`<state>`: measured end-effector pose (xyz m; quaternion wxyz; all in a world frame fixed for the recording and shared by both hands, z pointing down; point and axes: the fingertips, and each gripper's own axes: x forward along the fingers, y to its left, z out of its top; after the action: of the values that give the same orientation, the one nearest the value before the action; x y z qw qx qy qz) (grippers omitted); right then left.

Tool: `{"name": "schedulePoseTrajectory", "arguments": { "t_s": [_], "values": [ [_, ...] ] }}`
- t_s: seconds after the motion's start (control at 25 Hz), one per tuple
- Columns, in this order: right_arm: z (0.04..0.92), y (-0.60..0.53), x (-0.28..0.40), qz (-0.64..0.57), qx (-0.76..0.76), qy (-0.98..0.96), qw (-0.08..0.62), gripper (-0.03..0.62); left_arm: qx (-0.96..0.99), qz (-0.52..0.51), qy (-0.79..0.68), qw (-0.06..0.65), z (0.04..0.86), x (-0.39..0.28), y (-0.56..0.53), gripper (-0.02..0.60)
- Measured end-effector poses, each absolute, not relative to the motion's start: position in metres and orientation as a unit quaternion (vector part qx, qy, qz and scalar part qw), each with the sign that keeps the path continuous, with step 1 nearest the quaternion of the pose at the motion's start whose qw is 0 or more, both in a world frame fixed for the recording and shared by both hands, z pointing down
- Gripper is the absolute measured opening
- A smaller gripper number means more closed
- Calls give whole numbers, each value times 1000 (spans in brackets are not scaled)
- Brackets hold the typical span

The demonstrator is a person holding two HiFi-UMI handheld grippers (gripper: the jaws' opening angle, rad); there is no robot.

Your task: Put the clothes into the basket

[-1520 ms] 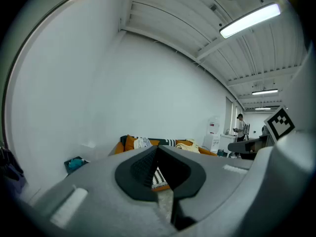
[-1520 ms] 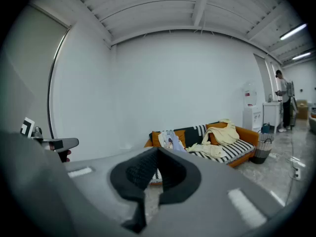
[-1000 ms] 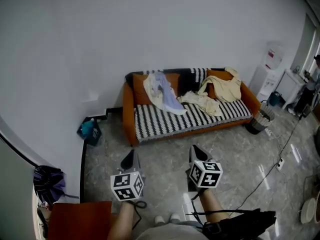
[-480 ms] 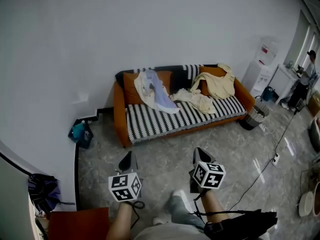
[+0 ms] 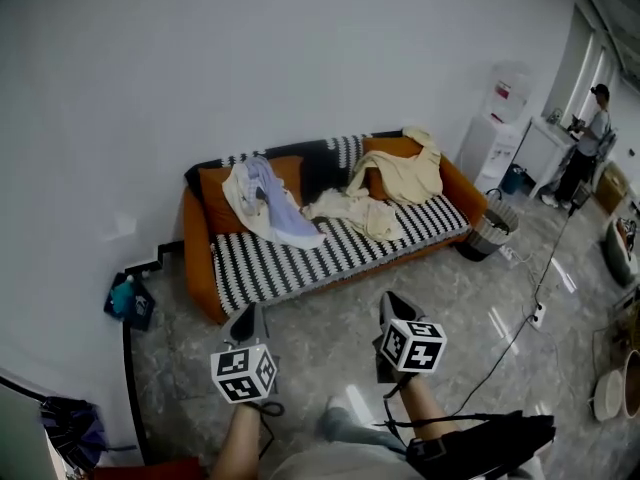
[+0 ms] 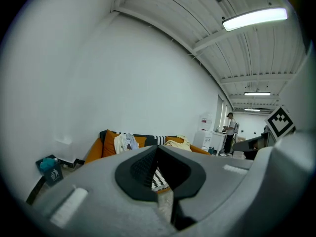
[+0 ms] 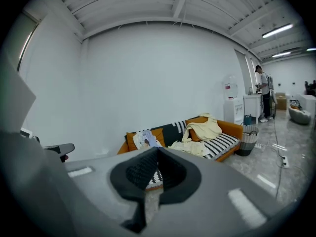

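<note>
we had left gripper and right gripper both pinched closed, nothing in them. clothes lay on the sofa well ahead of both grippers. basket stood ahead-right, by the sofa end.

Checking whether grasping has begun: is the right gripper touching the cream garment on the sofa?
Apart. The head view shows the right gripper over bare floor, well short of the sofa where the cream garment lies.
</note>
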<state>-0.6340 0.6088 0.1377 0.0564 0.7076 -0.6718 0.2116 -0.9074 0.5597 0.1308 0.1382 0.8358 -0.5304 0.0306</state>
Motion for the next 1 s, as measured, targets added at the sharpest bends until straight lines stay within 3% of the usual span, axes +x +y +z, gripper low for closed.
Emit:
{"name": "schedulePoseTrajectory", "arguments": {
  "t_s": [0.48,1.0],
  "values": [
    [149,504,-471,229,739,-633,31,3,864,38,-488,120,129,-739,425,-5],
    [182,428,-371,271,760,-590,-5,3,879,97,-453,108,156,-639,329,-5]
  ]
}}
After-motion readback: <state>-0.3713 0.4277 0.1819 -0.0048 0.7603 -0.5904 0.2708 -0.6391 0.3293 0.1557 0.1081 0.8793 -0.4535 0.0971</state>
